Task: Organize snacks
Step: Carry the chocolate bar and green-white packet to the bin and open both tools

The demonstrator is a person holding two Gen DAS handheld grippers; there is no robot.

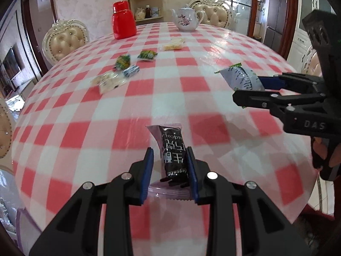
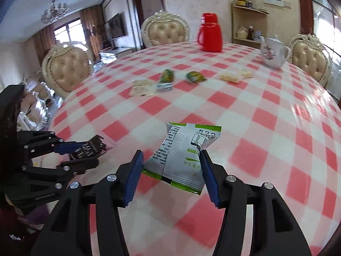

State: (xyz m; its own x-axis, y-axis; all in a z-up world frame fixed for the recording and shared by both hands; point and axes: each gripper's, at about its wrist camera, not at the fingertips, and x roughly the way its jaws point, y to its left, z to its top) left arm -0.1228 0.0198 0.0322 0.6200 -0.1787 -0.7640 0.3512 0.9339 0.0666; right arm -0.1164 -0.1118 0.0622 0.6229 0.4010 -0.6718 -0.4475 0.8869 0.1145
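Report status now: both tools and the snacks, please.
Left tool shut on black snack pack. Right tool shut on white-green snack pack. More snacks wait mid-table. Nothing in the way.

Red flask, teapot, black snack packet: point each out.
red flask (image 1: 124, 24), left wrist view, mid body.
teapot (image 2: 271, 53), right wrist view, floral belly.
black snack packet (image 1: 173, 152), left wrist view, printed face.

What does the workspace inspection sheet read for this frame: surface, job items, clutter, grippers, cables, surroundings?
Surface: table under a pink-and-white checked cloth.
Job's things: black snack packet and green-and-white snack packet, both gripped; loose snacks lie further back.
Clutter: red flask, floral teapot.
Grippers: left gripper shut on the black packet; right gripper shut on the green-and-white packet.
Cables: nothing seen.
Surroundings: cream tufted chairs, corner shelf.
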